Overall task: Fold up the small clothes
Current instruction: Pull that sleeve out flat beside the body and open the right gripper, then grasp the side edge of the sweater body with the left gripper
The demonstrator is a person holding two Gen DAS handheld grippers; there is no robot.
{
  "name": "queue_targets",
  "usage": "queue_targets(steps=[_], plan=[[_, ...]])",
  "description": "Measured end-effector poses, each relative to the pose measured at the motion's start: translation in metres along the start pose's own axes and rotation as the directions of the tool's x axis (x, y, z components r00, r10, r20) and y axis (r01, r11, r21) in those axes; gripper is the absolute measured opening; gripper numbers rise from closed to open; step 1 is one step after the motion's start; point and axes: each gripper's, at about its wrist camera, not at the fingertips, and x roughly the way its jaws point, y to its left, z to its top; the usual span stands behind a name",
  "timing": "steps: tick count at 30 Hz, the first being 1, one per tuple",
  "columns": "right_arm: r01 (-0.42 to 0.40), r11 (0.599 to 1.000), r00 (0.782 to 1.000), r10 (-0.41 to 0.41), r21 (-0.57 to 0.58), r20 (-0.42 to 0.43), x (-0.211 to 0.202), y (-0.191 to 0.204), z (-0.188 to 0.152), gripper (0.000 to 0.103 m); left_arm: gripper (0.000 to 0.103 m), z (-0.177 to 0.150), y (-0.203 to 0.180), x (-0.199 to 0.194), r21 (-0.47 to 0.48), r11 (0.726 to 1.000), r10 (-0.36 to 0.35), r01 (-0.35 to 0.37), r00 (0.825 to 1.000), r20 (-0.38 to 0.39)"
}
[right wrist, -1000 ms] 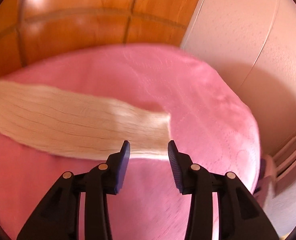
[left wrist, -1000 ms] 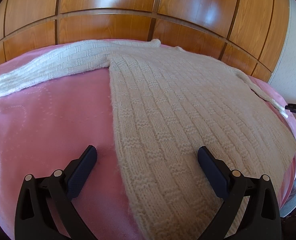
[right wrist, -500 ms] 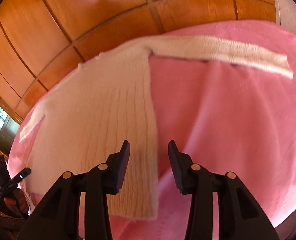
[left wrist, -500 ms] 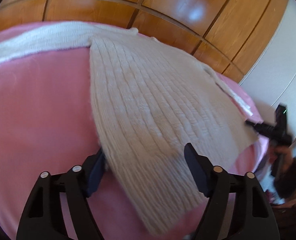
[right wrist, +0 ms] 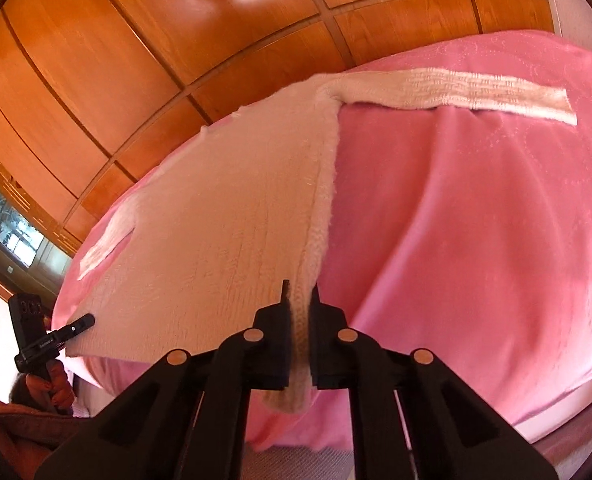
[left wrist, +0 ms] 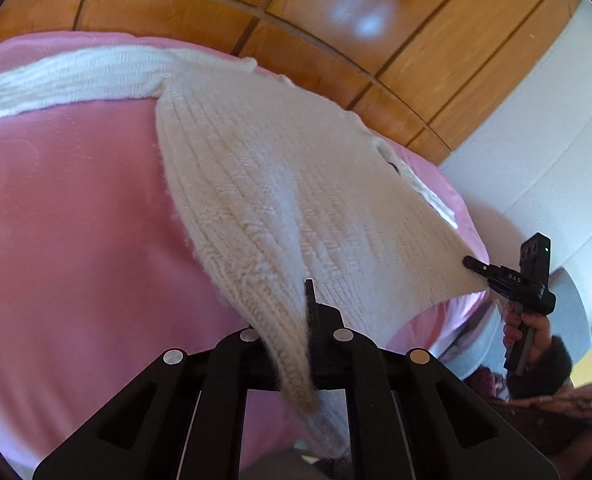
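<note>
A cream knitted sweater (left wrist: 280, 184) lies spread on a pink bed cover (left wrist: 68, 240), sleeves stretched out to both sides. My left gripper (left wrist: 296, 320) is shut on the sweater's bottom left hem corner, which hangs down between the fingers. My right gripper (right wrist: 300, 320) is shut on the bottom right hem corner of the sweater (right wrist: 224, 232). Each gripper shows in the other's view: the right one (left wrist: 472, 264) at the far hem corner, the left one (right wrist: 84, 322) likewise. The hem is lifted slightly off the cover.
A glossy wooden panelled headboard (left wrist: 296, 12) rises behind the bed. A white wall (left wrist: 544, 140) stands at the right. The bed's front edge (right wrist: 456, 420) drops off just below the grippers. One sleeve (right wrist: 456, 92) lies out to the right.
Both grippers came down to the sweater's bottom hem and closed on its two corners. Before, they were open above the sweater and cover.
</note>
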Motion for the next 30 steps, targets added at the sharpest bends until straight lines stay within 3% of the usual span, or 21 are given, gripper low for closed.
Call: queue_targets(steps=[4, 7, 9, 10, 11, 12, 14, 16, 17, 18, 22, 23, 27, 30], plan=[[-0.024, 0.999, 0.999, 0.025, 0.025, -0.027, -0.007, 0.002, -0.023, 0.005, 0.005, -0.013, 0.0, 0.003, 0.035, 0.999, 0.043, -0.041, 0.998, -0.039], [-0.019, 0.998, 0.998, 0.023, 0.068, -0.063, 0.009, -0.012, -0.037, 0.006, 0.007, -0.015, 0.013, 0.017, -0.007, 0.998, 0.064, -0.065, 0.996, -0.067], [0.013, 0.997, 0.998, -0.008, 0.08, -0.059, 0.016, -0.018, -0.041, 0.011, 0.022, -0.014, 0.018, 0.021, -0.043, 0.997, 0.067, -0.071, 0.995, -0.077], [0.02, 0.997, 0.998, -0.016, 0.077, -0.055, 0.019, -0.017, -0.04, 0.011, 0.034, -0.013, 0.019, 0.019, -0.049, 0.996, 0.069, -0.072, 0.995, -0.068], [0.041, 0.997, 0.998, -0.038, 0.069, -0.041, 0.017, -0.015, -0.038, 0.02, 0.044, -0.012, 0.019, 0.014, -0.05, 0.996, 0.073, -0.075, 0.996, -0.052], [0.07, 0.996, 0.997, -0.069, 0.056, -0.019, 0.013, -0.012, -0.033, 0.042, 0.062, -0.011, 0.021, 0.008, -0.052, 0.995, 0.087, -0.088, 0.996, -0.023], [0.143, 0.989, 0.988, -0.144, 0.024, 0.054, 0.003, -0.005, -0.024, 0.059, 0.068, -0.006, 0.028, -0.008, -0.073, 0.992, 0.109, -0.106, 0.993, 0.045], [0.208, 0.978, 0.972, -0.205, -0.011, 0.118, -0.003, 0.006, -0.015, 0.06, 0.074, 0.002, 0.041, -0.019, -0.127, 0.985, 0.127, -0.115, 0.988, 0.083], [0.26, 0.965, 0.956, -0.254, -0.021, 0.148, -0.002, 0.011, -0.008, 0.072, 0.078, 0.006, 0.047, -0.021, -0.158, 0.979, 0.145, -0.129, 0.985, 0.098], [0.322, 0.946, 0.934, -0.313, -0.026, 0.17, 0.0, 0.016, -0.001, 0.085, 0.078, 0.01, 0.056, -0.025, -0.201, 0.969, 0.173, -0.147, 0.978, 0.118], [0.44, 0.895, 0.888, -0.42, -0.08, 0.187, 0.034, 0.045, 0.023, 0.099, 0.078, 0.024, 0.098, -0.036, -0.36, 0.916, 0.252, -0.178, 0.952, 0.171], [0.465, 0.881, 0.874, -0.442, -0.084, 0.202, 0.043, 0.053, 0.028, 0.101, 0.078, 0.029, 0.111, -0.04, -0.402, 0.898, 0.269, -0.176, 0.945, 0.188], [0.494, 0.855, 0.861, -0.455, -0.157, 0.228, 0.081, 0.071, 0.047, 0.101, 0.078, 0.046, 0.157, -0.054, -0.536, 0.825, 0.345, -0.178, 0.91, 0.228], [0.535, 0.82, 0.839, -0.488, -0.203, 0.243, 0.114, 0.076, 0.059, 0.101, 0.078, 0.059, 0.196, -0.067, -0.625, 0.763, 0.393, -0.165, 0.886, 0.247]])
